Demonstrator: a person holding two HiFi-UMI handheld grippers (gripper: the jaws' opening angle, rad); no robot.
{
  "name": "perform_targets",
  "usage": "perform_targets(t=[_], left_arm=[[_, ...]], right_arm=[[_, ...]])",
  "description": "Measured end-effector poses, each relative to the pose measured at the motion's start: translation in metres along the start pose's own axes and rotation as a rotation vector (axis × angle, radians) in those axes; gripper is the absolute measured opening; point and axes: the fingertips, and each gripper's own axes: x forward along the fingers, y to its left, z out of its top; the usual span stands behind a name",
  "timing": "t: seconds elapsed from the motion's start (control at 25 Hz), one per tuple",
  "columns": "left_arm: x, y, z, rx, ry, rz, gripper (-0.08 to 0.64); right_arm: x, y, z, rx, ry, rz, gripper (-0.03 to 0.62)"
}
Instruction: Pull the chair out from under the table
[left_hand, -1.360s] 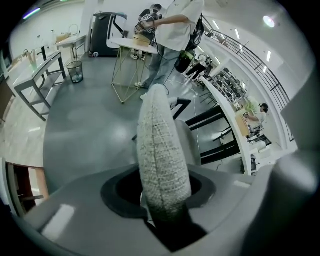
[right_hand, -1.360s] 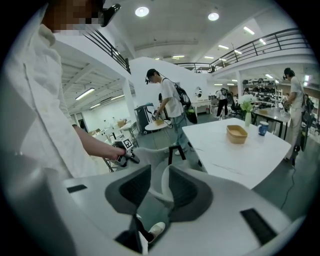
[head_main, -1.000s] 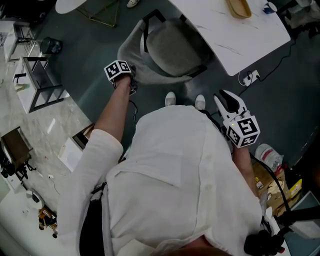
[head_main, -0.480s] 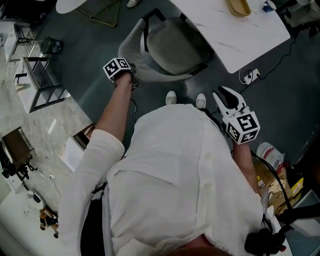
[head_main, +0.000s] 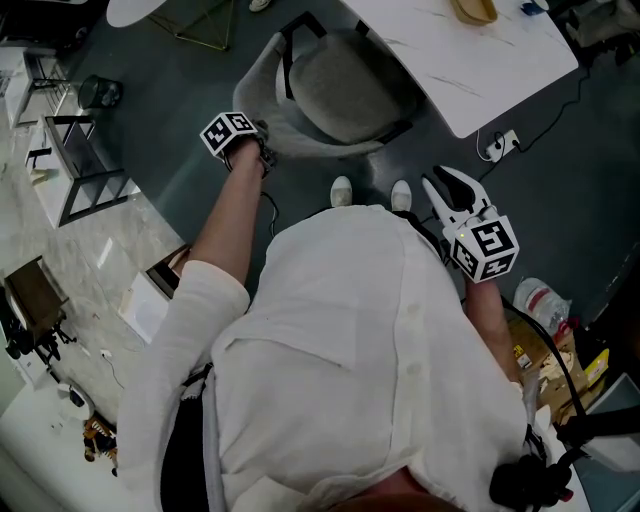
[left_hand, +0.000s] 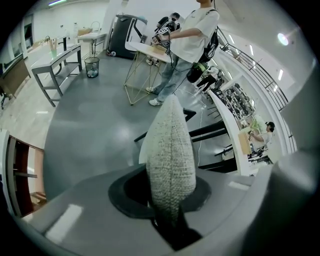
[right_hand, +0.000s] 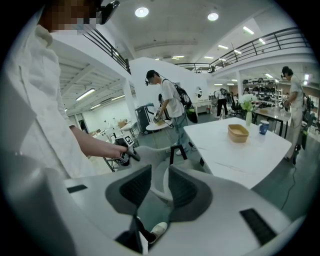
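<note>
Since a second back, the left gripper (head_main: 260, 150) has crept a touch toward 11 o'clock in the head view. Its jaws have just been closing on the chair (head_main: 335, 85), and the padded back rim now sits right between them. The right gripper (head_main: 447, 190) hasn't budged.

So where I'm at: the grab is done but the pull hasn't really started, I reckon. The chair is dead ahead at 12 o'clock, back rim facing me. Its 2 o'clock side is tucked under the corner of the white desk (head_main: 490, 70). I've got hold at about the chair's 8 o'clock edge.

Left jaws are down to a narrow gap, and in the left gripper view the woven fabric fills it completely, so I'd call that a pinch on the backrest. The pads are buried behind the fabric though, so how hard they bite is a guess.

Right jaws are a little way apart with nothing in them, just floor and my shoe (right_hand: 159, 229) showing through. That gripper hangs at the chair's 4 o'clock, well apart from it.

Next move, as I see it: drag straight back toward 6 o'clock and keep the pinch tight so the rim doesn't slip. I'll also need to step back, since both shoes are just beside the chair.
</note>
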Motion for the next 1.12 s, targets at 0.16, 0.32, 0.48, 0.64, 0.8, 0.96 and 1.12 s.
perform_targets(t=[0.16, 0.32, 0.48, 0.64, 0.8, 0.96, 1.12], left_arm=[[-0.009, 0.011, -0.001, -0.017, -0.001, 0.01, 0.078], [-0.021, 0.028, -0.003, -0.035, -0.004, 0.018, 0.075], [-0.03, 0.041, -0.005, -0.047, -0.007, 0.021, 0.075], [-0.035, 0.049, -0.008, -0.056, -0.012, 0.02, 0.075], [-0.039, 0.055, -0.013, -0.063, -0.01, 0.02, 0.075], [-0.045, 0.066, -0.015, -0.076, -0.013, 0.026, 0.075], [-0.05, 0.079, -0.016, -0.084, -0.011, 0.031, 0.075]], right_arm=[[0.0, 0.001, -0.002, 0.004, 0.004, 0.002, 0.106], [0.004, 0.006, -0.002, 0.001, 0.008, 0.018, 0.106], [0.011, 0.014, 0.002, -0.01, 0.012, 0.041, 0.104], [0.016, 0.02, 0.005, -0.025, 0.013, 0.061, 0.104], [0.018, 0.022, 0.005, -0.033, 0.016, 0.069, 0.103], [0.023, 0.027, 0.004, -0.04, 0.024, 0.085, 0.104], [0.029, 0.032, 0.004, -0.043, 0.023, 0.09, 0.103]])
